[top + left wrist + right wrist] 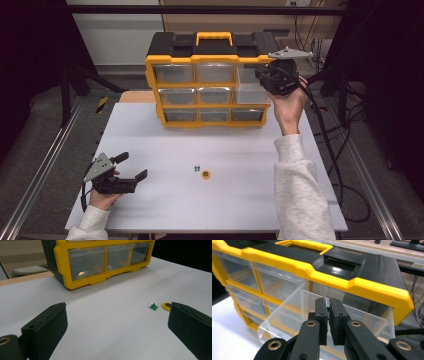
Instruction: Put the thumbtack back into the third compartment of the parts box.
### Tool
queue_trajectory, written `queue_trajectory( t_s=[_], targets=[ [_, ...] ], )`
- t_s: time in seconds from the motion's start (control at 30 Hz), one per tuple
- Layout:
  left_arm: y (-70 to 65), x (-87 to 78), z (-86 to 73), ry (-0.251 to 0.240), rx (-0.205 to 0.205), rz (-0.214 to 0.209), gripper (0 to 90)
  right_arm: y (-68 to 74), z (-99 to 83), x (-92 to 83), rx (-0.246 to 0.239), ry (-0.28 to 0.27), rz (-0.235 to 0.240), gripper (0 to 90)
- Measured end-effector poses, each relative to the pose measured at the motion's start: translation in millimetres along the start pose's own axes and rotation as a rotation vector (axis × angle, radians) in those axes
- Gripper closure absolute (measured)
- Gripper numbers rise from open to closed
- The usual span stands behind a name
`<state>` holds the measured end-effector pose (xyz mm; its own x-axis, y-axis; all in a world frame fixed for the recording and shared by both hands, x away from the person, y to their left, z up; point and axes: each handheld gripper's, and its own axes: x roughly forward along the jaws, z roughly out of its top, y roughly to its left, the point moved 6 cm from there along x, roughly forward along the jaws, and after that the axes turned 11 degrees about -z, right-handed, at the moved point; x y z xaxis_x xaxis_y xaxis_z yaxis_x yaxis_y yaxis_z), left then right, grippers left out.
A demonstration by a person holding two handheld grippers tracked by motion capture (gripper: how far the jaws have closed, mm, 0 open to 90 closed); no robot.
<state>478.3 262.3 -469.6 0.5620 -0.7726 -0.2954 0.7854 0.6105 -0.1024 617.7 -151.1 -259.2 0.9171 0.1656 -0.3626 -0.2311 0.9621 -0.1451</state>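
Green component (328,304), a small part pinched between the nearly closed jaws of the right gripper (328,312), sits directly above the open clear drawer (322,315) at the top right of the yellow-and-black organizer (210,80). In the right gripper view the jaws stand almost parallel with only a thin slot between them, and a sliver of green shows at the top of that slot (too little is exposed to tell the part's long axis or how it is oriented in the grip). The drawer is pulled out toward the person, and its open top lies below and just ahead of the jaw tips, so the coming move appears to turn on a short descent or a simple release over that cavity. In the high view the right gripper (278,76) is held at the organizer's upper right corner, close against the extended drawer. The left gripper (131,166) rests low at the near left of the white table (150,210), with its jaws spread wide and nothing between them. Two further small items lie on the table, well apart from the organizer: a second green component (153,306) with two short metal pins pointing away to the left in the left gripper view, and a yellow disc (166,306) just beside it. Both lie ahead of the left gripper and toward its right jaw, so the left hand is the nearer one for them.
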Motion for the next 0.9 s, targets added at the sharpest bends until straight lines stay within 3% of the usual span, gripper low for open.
queue_trajectory(
  t_s=[0.4, 0.53, 0.57, 0.6, 0.63, 0.67, 0.7, 0.73, 0.77, 0.8, 0.87, 0.9],
  targets=[
    [0.1, 0.4, -0.4, 0.003, 0.000, -0.001, 2.3, -3.7, -9.3, 9.9, 0.004, 0.057, -0.026, 84.2],
    [0.1, 0.1, -0.3, 0.001, -0.001, 0.000, 2.3, -4.3, -7.8, 7.5, 0.013, 0.048, -0.024, 76.9],
    [0.4, 0.0, -0.4, 0.004, 0.001, 0.000, 2.3, -4.6, -5.7, 3.6, 0.014, 0.027, -0.019, 71.0],
    [0.4, 0.0, -0.4, 0.004, 0.001, 0.000, 2.3, -4.6, -5.7, 3.6, 0.014, 0.027, -0.019, 71.0],
    [0.2, 0.2, -0.4, 0.002, -0.001, 0.000, 2.3, -4.7, -2.8, -2.0, 0.021, -0.001, -0.012, 63.6],
    [0.2, 0.2, -0.4, 0.002, -0.001, 0.000, 2.3, -4.7, -2.8, -2.0, 0.021, -0.001, -0.012, 63.6],
    [0.1, 0.3, -0.3, 0.002, 0.000, 0.000, 2.3, -5.3, 0.5, -8.5, 0.026, -0.039, -0.014, 51.7],
    [0.1, 0.3, -0.3, 0.002, 0.000, 0.000, 2.3, -5.3, 0.5, -8.5, 0.026, -0.039, -0.014, 51.7],
    [0.1, 0.4, -0.4, 0.003, -0.001, 0.001, 2.3, -4.9, 3.1, -15.4, 0.032, -0.078, -0.020, 40.1],
    [0.1, 0.4, -0.4, 0.003, -0.001, 0.001, 2.3, -4.9, 3.1, -15.4, 0.032, -0.078, -0.020, 40.1],
    [0.0, 0.2, -0.3, 0.002, 0.000, 0.000, 2.3, -2.5, 4.7, -22.7, 0.028, -0.117, -0.024, 31.6],
    [0.0, 0.1, -0.2, 0.002, 0.000, 0.001, 2.3, 1.4, 5.3, -29.6, 0.030, -0.145, -0.022, 21.4]
  ],
)
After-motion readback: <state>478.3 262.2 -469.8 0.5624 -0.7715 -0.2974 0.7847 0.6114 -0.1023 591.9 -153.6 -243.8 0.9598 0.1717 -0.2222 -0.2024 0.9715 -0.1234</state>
